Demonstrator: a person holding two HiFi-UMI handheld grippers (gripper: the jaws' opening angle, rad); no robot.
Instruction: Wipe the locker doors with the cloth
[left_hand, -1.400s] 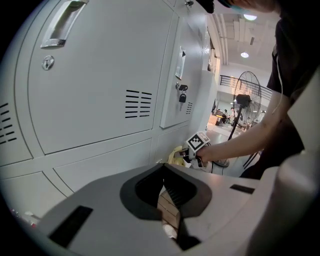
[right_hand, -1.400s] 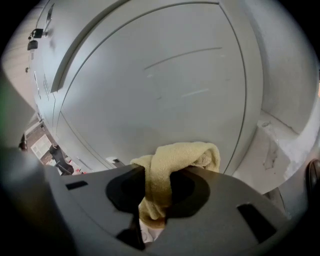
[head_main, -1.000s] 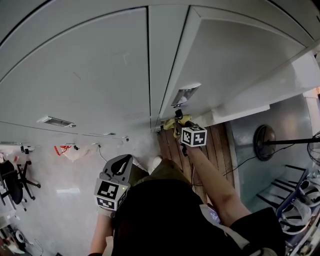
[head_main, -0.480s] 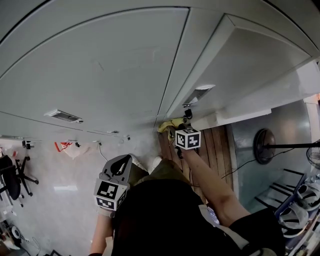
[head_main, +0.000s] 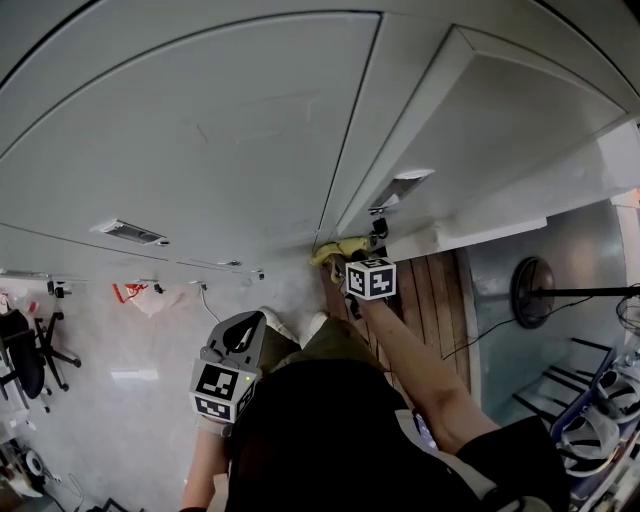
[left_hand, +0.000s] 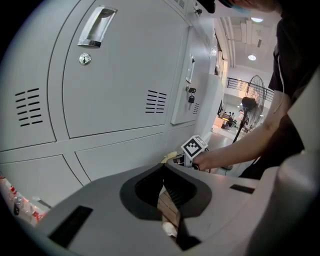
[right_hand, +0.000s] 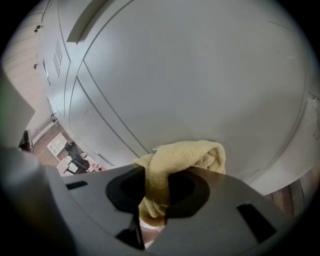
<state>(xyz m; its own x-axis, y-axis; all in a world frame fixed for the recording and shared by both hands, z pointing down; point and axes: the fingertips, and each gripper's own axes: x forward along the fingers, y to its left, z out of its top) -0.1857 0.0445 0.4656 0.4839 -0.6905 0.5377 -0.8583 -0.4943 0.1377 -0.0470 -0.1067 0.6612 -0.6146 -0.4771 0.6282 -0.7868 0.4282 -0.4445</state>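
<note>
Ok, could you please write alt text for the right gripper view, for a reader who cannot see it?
The right gripper is shut on a pale yellow terry cloth, which is bunched close against a light grey metal locker door. The door fills nearly all the view.

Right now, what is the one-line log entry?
right tongs: shut on cloth | cloth: against locker door, low | left tongs: shut, empty, idle

No word, number or brand name can be read in any view. The only printed marks are the black-and-white square patterns on the cube (head_main: 370, 278) of the right gripper (head_main: 347, 262) and on the cube (head_main: 221, 390) of the left gripper (head_main: 248, 322). They are coded blocks, not letters or digits.
</note>
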